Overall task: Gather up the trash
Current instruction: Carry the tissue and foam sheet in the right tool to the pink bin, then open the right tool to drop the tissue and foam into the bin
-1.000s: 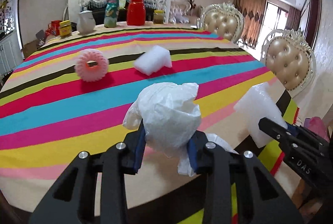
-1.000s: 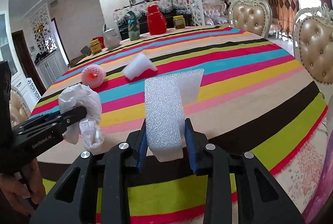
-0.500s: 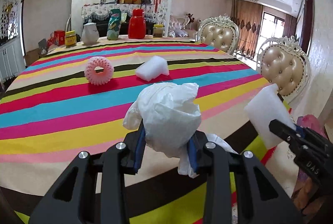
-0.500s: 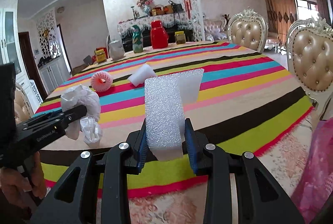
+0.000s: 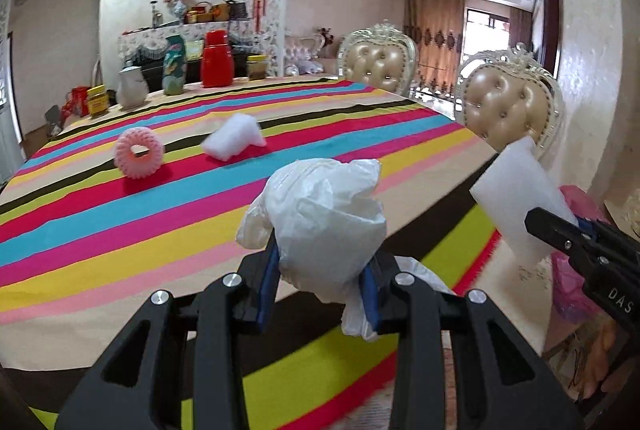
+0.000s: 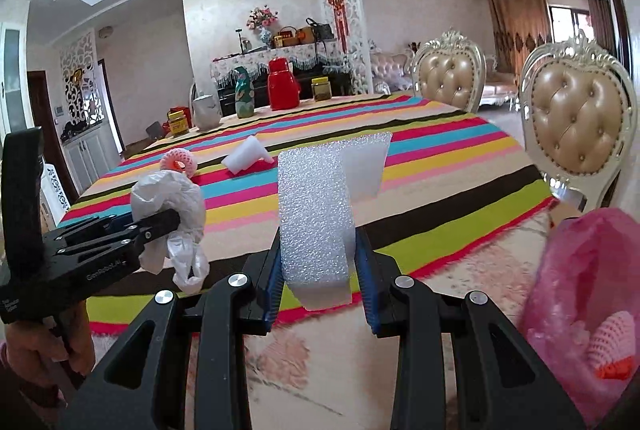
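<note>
Striped cloth covers the bench (image 5: 100, 222), and a pink bag (image 6: 580, 270) stands open on the floor off its near edge. Left claw (image 5: 320, 270) is clenched on a crumpled white wrapper (image 5: 324, 214); right claw (image 6: 318, 262) is clenched on a folded foam sheet (image 6: 316, 214). Both loads hang just off the bench's near edge, the foam nearer the bag. Best, I judge, to bring each load over the bag's mouth before letting go, foam first, since light scraps drift. Farther up the bench lie a pink net ring (image 5: 138, 152) and a white foam lump (image 5: 234, 136), uncollected.
</note>
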